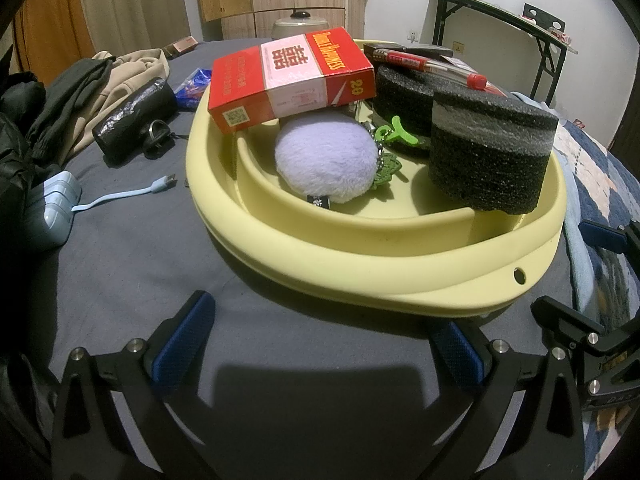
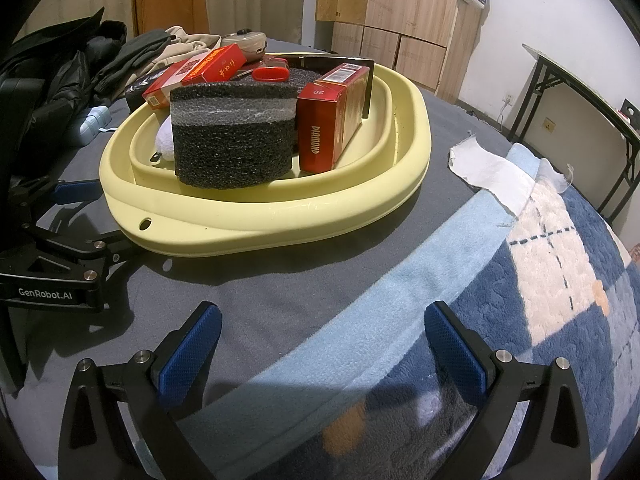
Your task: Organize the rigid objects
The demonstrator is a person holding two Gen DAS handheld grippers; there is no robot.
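Both claws gape empty w/ jaws wide, left claw (image 1: 320,344) and right claw (image 2: 322,346) near the pale yellow plastic basin (image 1: 360,248) on the grey-sheeted bed (image 1: 120,248), which holds a black foam cylinder (image 1: 490,152), red cardboard box (image 1: 292,78) (tilted) & lilac fluffy pompom (image 1: 324,160).

L hand-held gripper (image 1: 320,354) & R hand-held gripper (image 2: 322,354): both jaws wide apart, nothing between, side by side.

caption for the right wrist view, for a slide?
Open right gripper over the bedding, facing a yellow basin packed with a foam block and red boxes.
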